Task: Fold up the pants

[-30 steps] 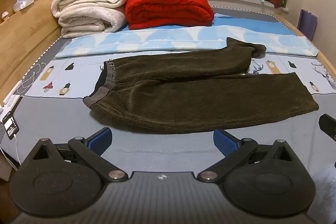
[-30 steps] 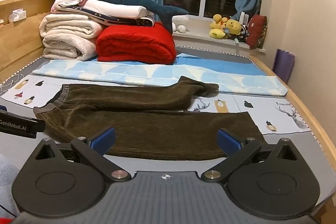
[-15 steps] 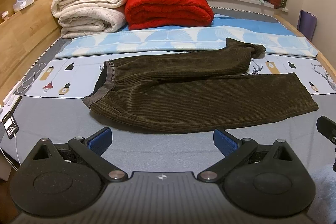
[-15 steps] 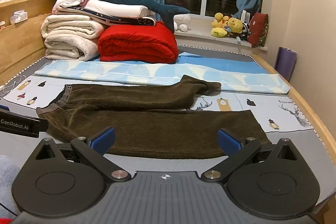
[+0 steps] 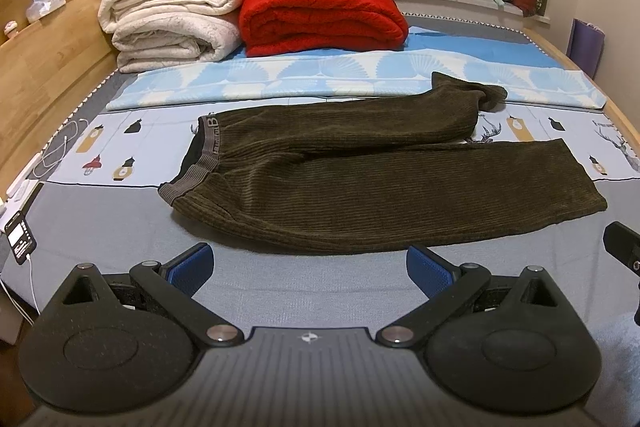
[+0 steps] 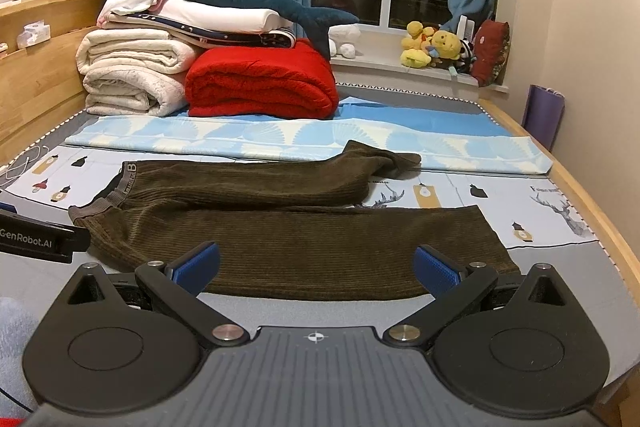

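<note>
1. I see dark brown corduroy pants (image 5: 380,183) spread flat mid-bed (image 5: 104,223), waistband left, far leg's hem crumpled.
2. My left gripper (image 5: 310,267) and right gripper (image 6: 316,265) gape, empty.

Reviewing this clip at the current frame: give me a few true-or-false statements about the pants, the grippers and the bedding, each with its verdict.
1. The pants lie spread on the bed, both legs showing. True.
2. The left gripper is shut on the waistband. False: its jaws are open, short of the pants.
3. The right gripper is open and empty. True.
4. The red blanket lies on top of the pants. False: it sits folded farther back, beside the white blankets.
5. The waistband is at the left end. True.
</note>
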`<state>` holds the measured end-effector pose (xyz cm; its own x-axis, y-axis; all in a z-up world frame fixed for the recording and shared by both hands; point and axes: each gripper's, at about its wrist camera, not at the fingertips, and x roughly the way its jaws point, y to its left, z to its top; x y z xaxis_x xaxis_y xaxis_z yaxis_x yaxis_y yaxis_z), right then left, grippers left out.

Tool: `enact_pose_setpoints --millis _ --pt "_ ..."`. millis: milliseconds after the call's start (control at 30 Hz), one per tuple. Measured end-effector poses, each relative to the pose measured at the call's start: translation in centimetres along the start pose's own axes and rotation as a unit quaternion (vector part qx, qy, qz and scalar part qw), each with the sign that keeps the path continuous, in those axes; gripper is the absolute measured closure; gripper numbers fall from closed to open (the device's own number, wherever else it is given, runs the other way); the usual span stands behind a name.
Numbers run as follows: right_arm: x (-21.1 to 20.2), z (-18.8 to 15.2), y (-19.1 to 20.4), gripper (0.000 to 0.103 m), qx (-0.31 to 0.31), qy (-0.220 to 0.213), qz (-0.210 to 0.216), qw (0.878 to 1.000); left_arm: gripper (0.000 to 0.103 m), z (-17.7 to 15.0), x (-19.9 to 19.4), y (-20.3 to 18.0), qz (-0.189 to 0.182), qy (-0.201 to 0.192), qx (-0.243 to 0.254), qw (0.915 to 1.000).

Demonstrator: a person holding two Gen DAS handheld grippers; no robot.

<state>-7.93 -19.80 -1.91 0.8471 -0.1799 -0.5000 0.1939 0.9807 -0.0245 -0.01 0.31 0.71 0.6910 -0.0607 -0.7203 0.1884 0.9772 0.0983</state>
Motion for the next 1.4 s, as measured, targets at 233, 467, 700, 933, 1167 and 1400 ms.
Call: enact_pose_setpoints --millis 233,467,700,933,1167,1400 --pt "0.05 0.05 0.11 0.001 0.003 0.002 -0.001 1.0 0.0 -0.03 -0.03 -0.01 0.001 -0.001 0.001 1.0" --pt "0.09 0.02 0.07 0.001 0.004 0.003 -0.001 1.0 0.0 0.01 0.03 0.09 0.0 0.0 -0.001 1.0" --pt "0.22 0.06 0.07 0.001 0.004 0.004 -0.001 1.0 0.0 -0.07 0.04 0.08 0.0 0.0 -0.001 1.0" --pt "0.53 -0.01 0.04 0.001 0.006 0.005 -0.001 1.0 0.0 -0.07 0.15 -0.01 0.001 0.001 -0.001 1.0" --pt "0.69 0.02 -0.05 0.001 0.006 0.005 0.002 1.0 0.0 -0.05 0.33 -0.11 0.0 0.002 0.0 1.0" --pt "0.87 0.04 -0.26 0.001 0.006 0.007 0.003 1.0 0.0 0.12 0.55 -0.24 -0.001 0.004 0.001 1.0"
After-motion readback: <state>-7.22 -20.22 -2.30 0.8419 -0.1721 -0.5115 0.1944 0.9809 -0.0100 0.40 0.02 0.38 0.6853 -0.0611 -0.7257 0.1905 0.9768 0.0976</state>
